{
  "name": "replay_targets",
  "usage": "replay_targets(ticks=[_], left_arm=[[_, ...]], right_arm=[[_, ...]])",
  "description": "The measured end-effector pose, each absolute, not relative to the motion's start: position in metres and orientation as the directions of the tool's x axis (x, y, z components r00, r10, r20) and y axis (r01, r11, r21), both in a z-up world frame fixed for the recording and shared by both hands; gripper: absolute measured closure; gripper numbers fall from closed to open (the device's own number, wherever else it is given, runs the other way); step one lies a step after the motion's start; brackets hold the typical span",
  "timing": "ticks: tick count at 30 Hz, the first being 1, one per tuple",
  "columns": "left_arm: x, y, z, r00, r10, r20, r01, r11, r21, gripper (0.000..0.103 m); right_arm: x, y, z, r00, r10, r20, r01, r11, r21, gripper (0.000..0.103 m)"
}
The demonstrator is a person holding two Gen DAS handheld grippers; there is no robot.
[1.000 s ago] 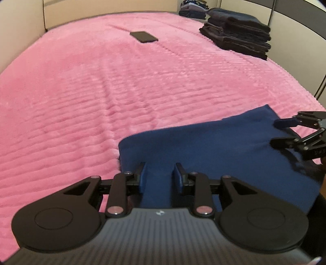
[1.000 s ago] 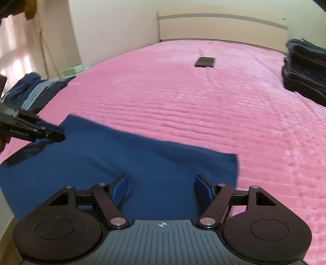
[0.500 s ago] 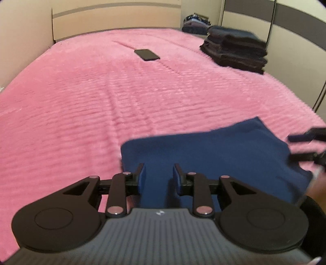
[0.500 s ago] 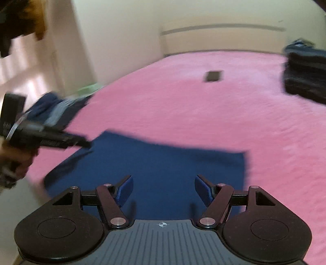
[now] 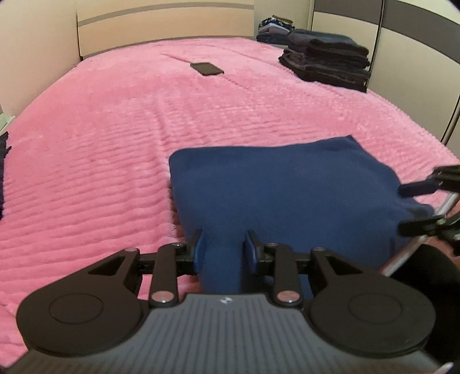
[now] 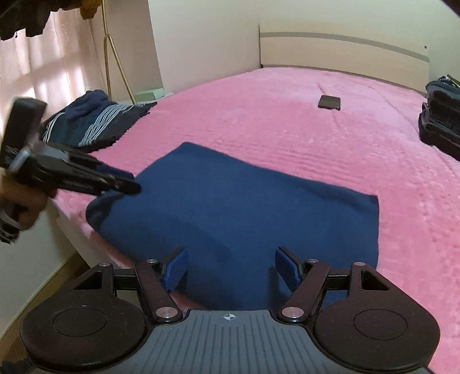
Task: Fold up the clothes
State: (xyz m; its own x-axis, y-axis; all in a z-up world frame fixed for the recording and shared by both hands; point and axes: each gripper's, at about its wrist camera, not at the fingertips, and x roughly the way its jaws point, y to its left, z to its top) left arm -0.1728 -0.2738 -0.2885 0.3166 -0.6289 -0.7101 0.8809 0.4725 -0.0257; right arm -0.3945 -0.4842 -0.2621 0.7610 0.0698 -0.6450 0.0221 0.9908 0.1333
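A dark blue garment [image 5: 287, 184] lies folded flat on the pink bedspread [image 5: 143, 129] near the bed's foot edge; it also shows in the right wrist view [image 6: 244, 207]. My left gripper [image 5: 225, 248] is shut on a fold of its near left corner, and shows at the left of the right wrist view [image 6: 126, 185]. My right gripper [image 6: 231, 266] is open and empty just above the garment's near edge; its fingers [image 5: 417, 187] show at the right of the left wrist view.
A stack of folded dark clothes [image 5: 327, 63] sits at the bed's far right, also in the right wrist view [image 6: 440, 120]. A black phone [image 5: 207, 68] lies mid-bed. A pile of unfolded striped clothes [image 6: 95, 123] lies at the bed's left side. The headboard [image 5: 164, 26] is beyond.
Both grippers have drawn back and lifted, and the views now look farther up the bed. The left stays shut on the garment's corner. The right stays open.
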Motion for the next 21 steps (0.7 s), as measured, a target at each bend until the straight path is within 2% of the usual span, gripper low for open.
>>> replay_targets(ticks=[3,10,13,15,17,19,20,21], left_arm=[[-0.186,-0.252,-0.279,0.320,-0.640,-0.699,0.884,0.467,-0.024,0.078],[-0.193,-0.247,-0.299,0.303,-0.628,-0.717,0.881,0.471,-0.040,0.075],[-0.199,-0.247,-0.290,0.331,-0.621,-0.710,0.896,0.443,0.031,0.074],[-0.212,-0.248,-0.285,0.368,-0.623,-0.691,0.910,0.395,0.128,0.069],[-0.230,-0.249,-0.284,0.397,-0.626,-0.671,0.916,0.318,0.245,0.055],[-0.247,-0.251,-0.286,0.413,-0.624,-0.663,0.909,0.242,0.338,0.049],[-0.254,-0.253,-0.289,0.417,-0.622,-0.662,0.904,0.210,0.372,0.044],[-0.259,-0.255,-0.292,0.418,-0.620,-0.664,0.901,0.186,0.393,0.042]], right_arm=[[-0.399,-0.484,-0.268,0.761,0.084,-0.643,0.025,0.987,0.158,0.033],[-0.391,-0.489,-0.279,0.729,0.089,-0.679,0.040,0.984,0.171,0.033],[-0.400,-0.484,-0.264,0.744,0.065,-0.666,0.009,0.994,0.107,0.033],[-0.409,-0.477,-0.258,0.754,0.036,-0.656,-0.039,0.999,0.010,0.033],[-0.416,-0.467,-0.258,0.754,0.007,-0.657,-0.088,0.992,-0.090,0.032],[-0.420,-0.457,-0.260,0.751,-0.021,-0.660,-0.139,0.972,-0.190,0.030],[-0.421,-0.452,-0.263,0.749,-0.033,-0.662,-0.163,0.959,-0.232,0.021],[-0.421,-0.448,-0.266,0.748,-0.041,-0.662,-0.179,0.949,-0.260,0.017]])
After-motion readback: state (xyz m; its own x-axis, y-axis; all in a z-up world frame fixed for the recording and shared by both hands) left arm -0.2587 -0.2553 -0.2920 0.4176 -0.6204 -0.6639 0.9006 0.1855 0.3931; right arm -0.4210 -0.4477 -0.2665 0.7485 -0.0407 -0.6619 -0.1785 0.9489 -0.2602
